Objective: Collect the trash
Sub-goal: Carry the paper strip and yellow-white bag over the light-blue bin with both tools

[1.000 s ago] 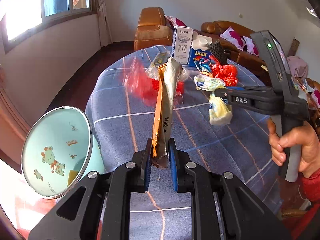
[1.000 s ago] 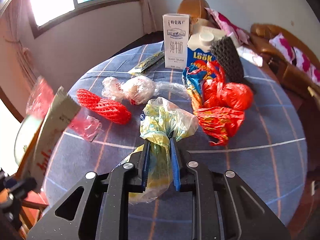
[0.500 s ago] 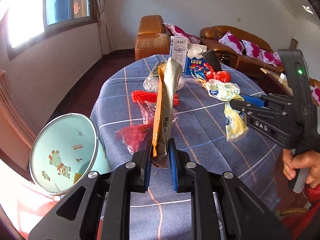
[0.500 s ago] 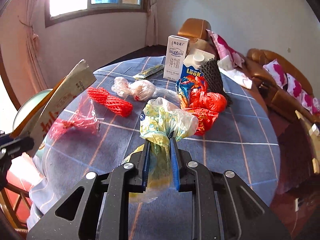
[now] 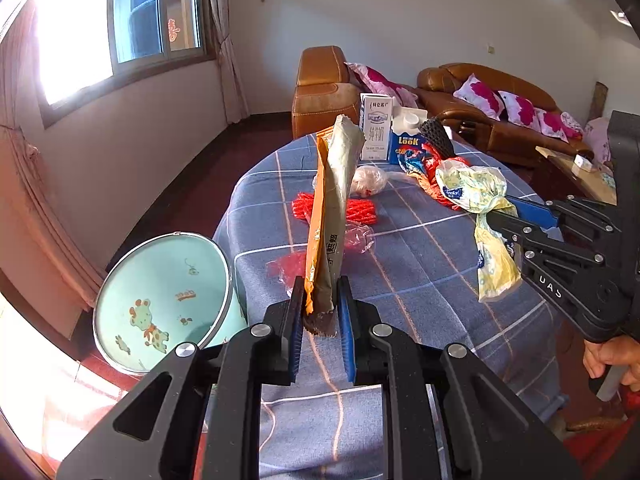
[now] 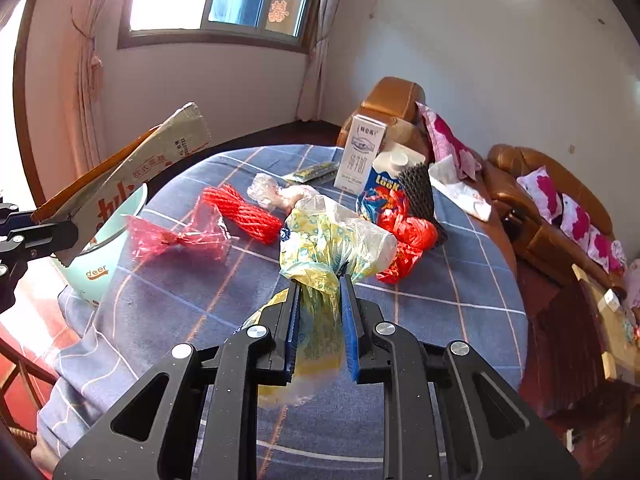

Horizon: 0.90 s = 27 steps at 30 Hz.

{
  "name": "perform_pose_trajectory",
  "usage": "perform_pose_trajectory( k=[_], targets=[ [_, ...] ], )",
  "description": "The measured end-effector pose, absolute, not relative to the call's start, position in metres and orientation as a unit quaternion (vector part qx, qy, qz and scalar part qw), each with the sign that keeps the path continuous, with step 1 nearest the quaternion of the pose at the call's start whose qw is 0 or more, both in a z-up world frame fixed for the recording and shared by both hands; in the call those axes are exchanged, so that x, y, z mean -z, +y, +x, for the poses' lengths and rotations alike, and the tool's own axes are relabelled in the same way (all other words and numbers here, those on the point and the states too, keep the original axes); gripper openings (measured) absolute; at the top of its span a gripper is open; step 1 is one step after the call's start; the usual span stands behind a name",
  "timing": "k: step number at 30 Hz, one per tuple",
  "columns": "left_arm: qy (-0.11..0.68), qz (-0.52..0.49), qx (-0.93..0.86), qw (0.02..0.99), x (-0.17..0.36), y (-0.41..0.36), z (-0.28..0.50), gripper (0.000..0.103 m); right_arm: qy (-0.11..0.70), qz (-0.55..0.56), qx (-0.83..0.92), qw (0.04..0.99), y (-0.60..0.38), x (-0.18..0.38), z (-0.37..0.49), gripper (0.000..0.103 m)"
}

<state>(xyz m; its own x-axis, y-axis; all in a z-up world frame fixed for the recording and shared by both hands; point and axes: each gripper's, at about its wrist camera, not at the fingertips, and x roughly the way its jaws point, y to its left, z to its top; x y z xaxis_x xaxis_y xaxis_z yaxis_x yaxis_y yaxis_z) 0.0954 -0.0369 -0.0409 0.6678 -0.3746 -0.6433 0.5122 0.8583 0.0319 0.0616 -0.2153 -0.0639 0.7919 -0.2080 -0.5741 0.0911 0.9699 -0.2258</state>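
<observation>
a long wrapper (image 5: 330,216) is pinched tight in the left gripper (image 5: 320,312), a crumpled bag (image 6: 324,248) in the right gripper (image 6: 320,320); next, both must be dropped into the bin (image 5: 160,300).

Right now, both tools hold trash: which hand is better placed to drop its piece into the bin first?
Left. The left tool, shut on the snack wrapper, sits right beside the green bin. The right tool, holding the yellow plastic bag, is farther away, over the table.
</observation>
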Motion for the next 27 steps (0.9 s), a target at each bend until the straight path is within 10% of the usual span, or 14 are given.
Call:
perform_pose_trajectory(
  k=[27],
  targets=[
    [0.298, 0.055, 0.149, 0.941, 0.017, 0.038, 0.090, 0.016, 0.271, -0.134, -0.016, 0.953, -0.128, 0.037, 0.078, 0.020]
  ],
)
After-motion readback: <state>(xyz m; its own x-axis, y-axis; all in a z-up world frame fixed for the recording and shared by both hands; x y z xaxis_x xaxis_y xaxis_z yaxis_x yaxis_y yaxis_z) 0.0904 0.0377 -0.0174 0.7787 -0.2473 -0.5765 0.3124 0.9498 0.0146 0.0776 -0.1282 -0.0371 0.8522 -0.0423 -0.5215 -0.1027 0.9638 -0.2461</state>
